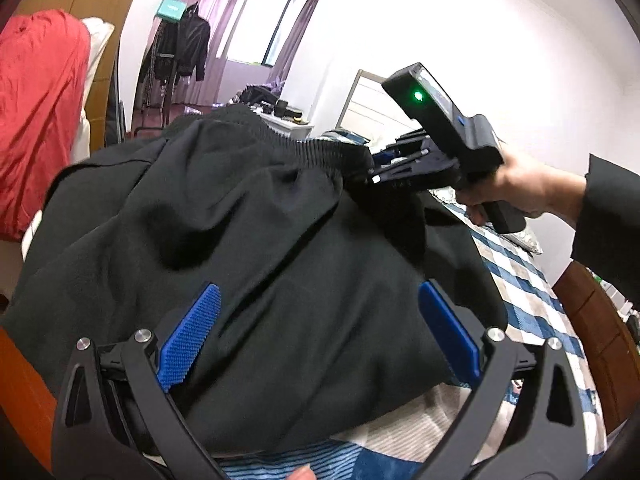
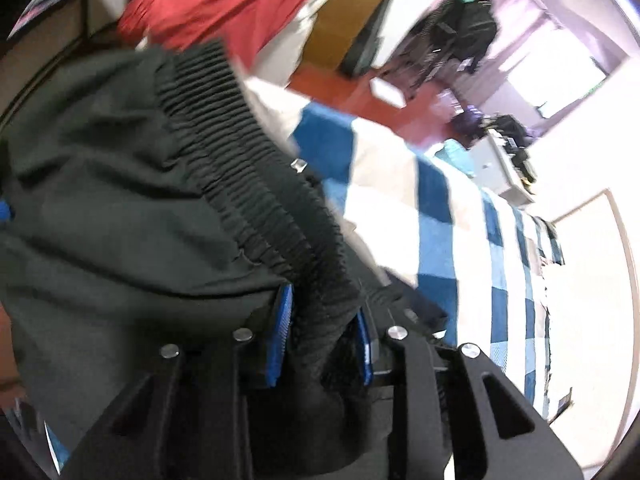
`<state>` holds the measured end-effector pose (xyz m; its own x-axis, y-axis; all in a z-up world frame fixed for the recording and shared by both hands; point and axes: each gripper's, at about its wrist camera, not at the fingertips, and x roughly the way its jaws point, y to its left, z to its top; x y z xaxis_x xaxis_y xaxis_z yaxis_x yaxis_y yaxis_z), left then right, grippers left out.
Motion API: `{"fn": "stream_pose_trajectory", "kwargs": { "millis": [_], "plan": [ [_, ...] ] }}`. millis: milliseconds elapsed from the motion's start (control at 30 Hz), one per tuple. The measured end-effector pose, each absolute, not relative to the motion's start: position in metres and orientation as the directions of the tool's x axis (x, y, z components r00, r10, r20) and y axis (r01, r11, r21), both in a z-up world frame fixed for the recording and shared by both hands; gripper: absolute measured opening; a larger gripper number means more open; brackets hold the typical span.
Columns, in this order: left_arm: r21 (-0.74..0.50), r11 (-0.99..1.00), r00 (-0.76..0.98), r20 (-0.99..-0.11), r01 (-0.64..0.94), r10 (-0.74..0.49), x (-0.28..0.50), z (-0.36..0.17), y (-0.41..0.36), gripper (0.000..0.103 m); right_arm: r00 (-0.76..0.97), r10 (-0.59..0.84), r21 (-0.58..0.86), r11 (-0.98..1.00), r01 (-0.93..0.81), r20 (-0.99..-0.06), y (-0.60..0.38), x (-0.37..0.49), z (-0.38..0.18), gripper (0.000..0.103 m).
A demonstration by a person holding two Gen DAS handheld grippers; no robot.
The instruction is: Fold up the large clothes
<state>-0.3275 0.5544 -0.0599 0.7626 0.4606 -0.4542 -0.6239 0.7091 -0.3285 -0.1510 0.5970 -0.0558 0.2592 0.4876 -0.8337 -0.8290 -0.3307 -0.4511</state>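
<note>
A large black garment [image 1: 248, 248] with a ribbed elastic waistband [image 1: 320, 148] lies bunched on the blue-and-white checked bed [image 1: 520, 280]. My left gripper [image 1: 320, 320] is open, its blue pads wide apart on either side of the cloth, low over the garment's near part. My right gripper [image 1: 372, 178] is shut on the waistband at its right end and holds it lifted. In the right wrist view the ribbed waistband [image 2: 256, 184] runs down between the blue pads [image 2: 280, 332] of my right gripper [image 2: 324, 320], which pinch it. The garment's body [image 2: 100, 200] hangs to the left.
A red garment [image 1: 36, 112] hangs at the left, also in the right wrist view [image 2: 224, 0]. A wooden bed frame [image 1: 592, 320] edges the bed at right. Dark clothes hang on a rack [image 1: 180, 48] at the back. A white cabinet [image 1: 288, 124] stands beyond the bed.
</note>
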Motion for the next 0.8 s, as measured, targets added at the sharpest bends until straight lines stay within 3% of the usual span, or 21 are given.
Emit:
{"fn": "stream_pose_trajectory", "kwargs": {
  "millis": [133,300,433,500,533,567,667,800],
  "plan": [
    [-0.283,0.709,0.734,-0.486,-0.645,0.474,-0.318,-0.063,0.557,0.097,0.266,0.498,-0.415,-0.216,-0.884,-0.825,0.628,-0.136,-0.056,0.030],
    [-0.290,0.708,0.715,-0.558,-0.644,0.422,-0.304,-0.074,0.581,0.097,0.301,0.373,-0.373,-0.139,-0.917,-0.878,0.648,-0.117,-0.119,0.033],
    [-0.301,0.719,0.715,-0.590,-0.627,0.376,-0.302,-0.077,0.592,0.097,0.238,0.387,-0.286,-0.071,-0.956,-0.891,0.645,-0.105,-0.122,0.045],
    [-0.306,0.724,0.718,-0.596,-0.618,0.361,-0.305,-0.073,0.593,0.097,0.184,0.416,-0.230,-0.062,-0.971,-0.891,0.637,-0.100,-0.103,0.065],
    [-0.317,0.725,0.725,-0.591,-0.612,0.354,-0.307,-0.069,0.592,0.097,0.158,0.441,-0.203,-0.056,-0.977,-0.884,0.629,-0.099,-0.091,0.089],
    [-0.330,0.723,0.732,-0.585,-0.607,0.348,-0.309,-0.067,0.592,0.097,0.144,0.464,-0.189,-0.050,-0.981,-0.874,0.622,-0.099,-0.079,0.098],
    [-0.360,0.725,0.759,-0.557,-0.586,0.337,-0.313,-0.053,0.583,0.097,0.059,0.549,-0.097,-0.039,-0.995,-0.834,0.585,-0.097,-0.039,0.098],
    [-0.293,0.800,0.804,-0.481,-0.524,0.350,-0.304,-0.019,0.563,0.097,-0.085,0.616,0.100,-0.011,-0.995,-0.783,0.511,-0.090,-0.010,0.098]
  ]
}}
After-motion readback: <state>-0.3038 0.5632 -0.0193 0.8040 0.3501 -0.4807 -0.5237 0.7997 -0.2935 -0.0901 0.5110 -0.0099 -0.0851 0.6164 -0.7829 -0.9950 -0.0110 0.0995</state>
